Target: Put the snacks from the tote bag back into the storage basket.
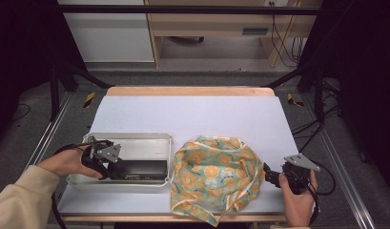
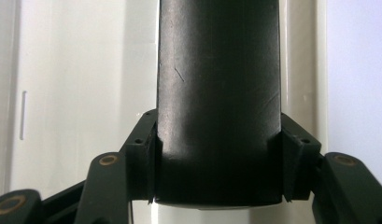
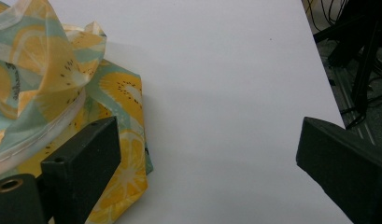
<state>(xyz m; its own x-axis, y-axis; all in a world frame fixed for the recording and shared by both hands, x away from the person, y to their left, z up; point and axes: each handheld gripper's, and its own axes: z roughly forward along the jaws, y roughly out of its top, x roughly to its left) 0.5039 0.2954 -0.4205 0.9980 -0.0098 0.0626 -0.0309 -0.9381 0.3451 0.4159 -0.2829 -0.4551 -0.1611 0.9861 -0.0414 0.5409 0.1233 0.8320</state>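
Note:
A long black box (image 1: 141, 169) lies in the metal tray (image 1: 130, 136) at the front left of the table. My left gripper (image 1: 108, 164) is shut on the box's left end. In the left gripper view my left gripper (image 2: 219, 154) has both pads pressed against the sides of the black box (image 2: 216, 70), with the pale tray (image 2: 76, 93) floor behind it. A crumpled cloth printed with orange slices (image 1: 214, 174) sits at the front centre. My right gripper (image 1: 270, 176) stands open just right of it, jaws wide with nothing between them (image 3: 207, 140); the cloth (image 3: 48, 60) lies beside its left jaw.
The white table top (image 1: 192, 114) stretches behind the tray and cloth. Its right edge (image 3: 326, 79) is close to my right gripper, with cables and black frame legs on the floor beyond. A wooden strip runs along the table's far edge.

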